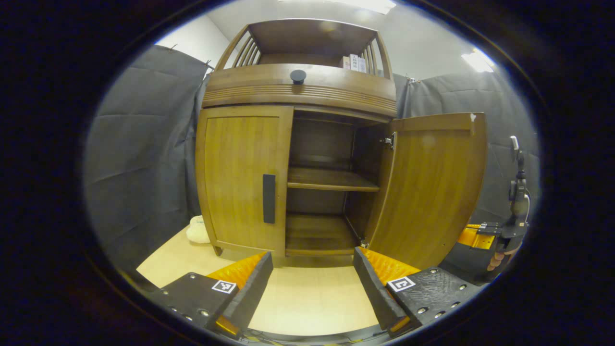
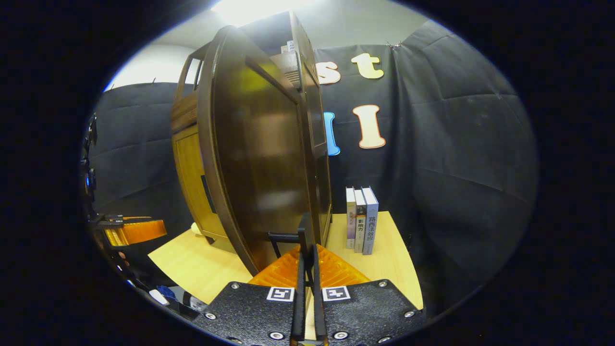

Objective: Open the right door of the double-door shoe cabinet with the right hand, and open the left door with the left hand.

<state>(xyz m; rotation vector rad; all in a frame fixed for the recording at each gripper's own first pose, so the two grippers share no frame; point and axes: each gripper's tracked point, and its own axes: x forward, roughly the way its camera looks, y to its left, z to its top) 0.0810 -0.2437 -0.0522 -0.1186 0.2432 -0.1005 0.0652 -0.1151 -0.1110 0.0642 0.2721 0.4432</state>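
already swung out, the right door is pinched by the right gripper fingers; left gripper fingers spread before the closed left door.

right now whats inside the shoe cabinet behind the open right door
Through the open right door the shoe cabinet shows a bare middle shelf and a bare bottom board. The shut left door covers the other half, so its contents cannot be seen.

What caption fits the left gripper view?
Open left gripper faces cabinet: right door open, left door shut.
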